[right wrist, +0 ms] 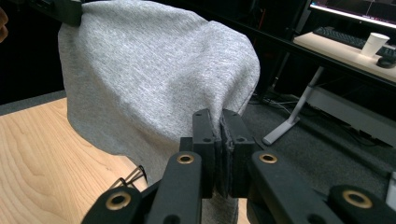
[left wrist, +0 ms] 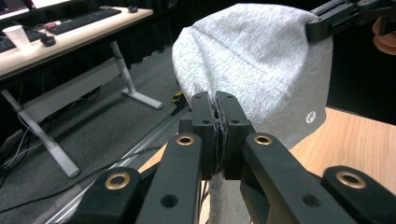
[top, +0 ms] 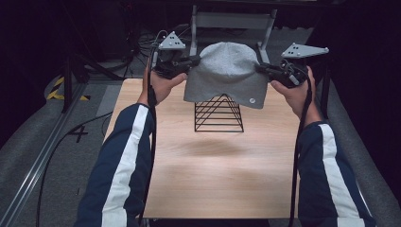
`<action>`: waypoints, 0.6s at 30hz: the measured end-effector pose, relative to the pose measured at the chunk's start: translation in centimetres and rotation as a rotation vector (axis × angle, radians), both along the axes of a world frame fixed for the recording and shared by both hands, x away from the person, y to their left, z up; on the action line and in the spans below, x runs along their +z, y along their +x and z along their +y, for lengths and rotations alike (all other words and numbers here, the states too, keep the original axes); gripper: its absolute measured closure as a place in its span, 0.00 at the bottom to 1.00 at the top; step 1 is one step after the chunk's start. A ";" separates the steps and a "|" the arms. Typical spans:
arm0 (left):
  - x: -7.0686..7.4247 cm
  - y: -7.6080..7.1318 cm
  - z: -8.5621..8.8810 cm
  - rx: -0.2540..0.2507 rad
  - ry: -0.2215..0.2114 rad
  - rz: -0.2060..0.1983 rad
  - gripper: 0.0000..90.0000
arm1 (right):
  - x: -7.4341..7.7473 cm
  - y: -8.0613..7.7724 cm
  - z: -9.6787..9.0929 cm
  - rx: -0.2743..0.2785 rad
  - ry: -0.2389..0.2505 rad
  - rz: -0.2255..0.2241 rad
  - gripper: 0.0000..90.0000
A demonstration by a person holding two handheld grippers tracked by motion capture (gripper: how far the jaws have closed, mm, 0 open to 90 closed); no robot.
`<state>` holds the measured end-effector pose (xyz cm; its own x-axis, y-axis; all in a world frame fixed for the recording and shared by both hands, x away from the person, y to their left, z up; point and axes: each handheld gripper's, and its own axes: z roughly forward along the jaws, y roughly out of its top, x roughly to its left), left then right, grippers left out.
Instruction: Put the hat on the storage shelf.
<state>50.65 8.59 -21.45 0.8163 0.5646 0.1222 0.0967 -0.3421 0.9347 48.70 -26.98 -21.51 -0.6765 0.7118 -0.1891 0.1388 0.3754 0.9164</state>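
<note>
Left gripper (top: 195, 60) pinching grey beanie (top: 227, 71), wooden table (top: 217, 175), grey carpet (top: 56, 123)

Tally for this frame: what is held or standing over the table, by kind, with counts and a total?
Grey hats: 1, hat, pinched on both sides
Black wire stands: 1, stand, on the table
Grippers: 2, left gripper and right gripper, both shut on the hat
Total: 4
</note>
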 end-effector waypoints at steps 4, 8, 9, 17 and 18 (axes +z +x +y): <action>0.2 -0.7 0.0 -0.016 0.006 -0.014 0.97 | 0.1 -0.4 0.0 0.001 -0.013 -0.003 0.95; 0.2 -1.0 0.2 -0.022 -0.001 -0.014 0.97 | 0.2 -0.7 0.0 0.004 -0.020 -0.008 0.95; 0.2 -1.1 0.3 -0.023 -0.008 -0.014 0.97 | 0.2 -0.7 0.1 0.004 -0.023 -0.008 0.95; -0.6 -1.4 -0.1 -0.032 0.030 -0.005 0.97 | 0.0 -1.1 0.1 0.003 -0.048 -0.006 0.95; -0.8 -1.3 -0.2 -0.032 0.028 0.002 0.97 | -0.2 -1.0 0.2 0.002 -0.051 -0.001 0.95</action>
